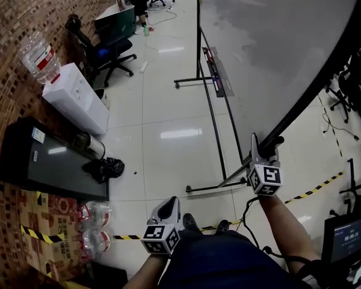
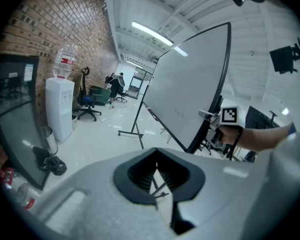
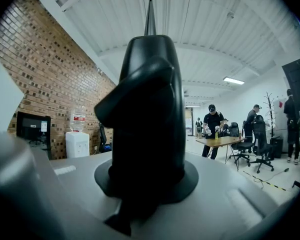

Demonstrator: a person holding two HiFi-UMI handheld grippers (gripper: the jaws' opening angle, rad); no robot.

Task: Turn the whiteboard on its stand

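The large whiteboard (image 1: pixel 271 47) hangs tilted on its black wheeled stand (image 1: pixel 219 143), its lower corner toward me. My right gripper (image 1: pixel 263 149) is shut on the board's black frame edge (image 3: pixel 147 134), which fills the space between the jaws in the right gripper view. The left gripper view shows the board (image 2: pixel 185 94) and the right gripper (image 2: pixel 210 115) on its corner. My left gripper (image 1: pixel 168 208) hangs low in front of my legs, apart from the board. Its fingertips (image 2: pixel 157 176) meet with nothing between them.
A water dispenser (image 1: pixel 75 98) and a black cabinet (image 1: pixel 48 161) stand along the brick wall at left, with water bottles (image 1: pixel 93 221) on the floor. Yellow-black tape (image 1: pixel 316 188) crosses the floor. Office chairs (image 1: pixel 111 53) stand farther off. People (image 3: pixel 212 131) stand at a table.
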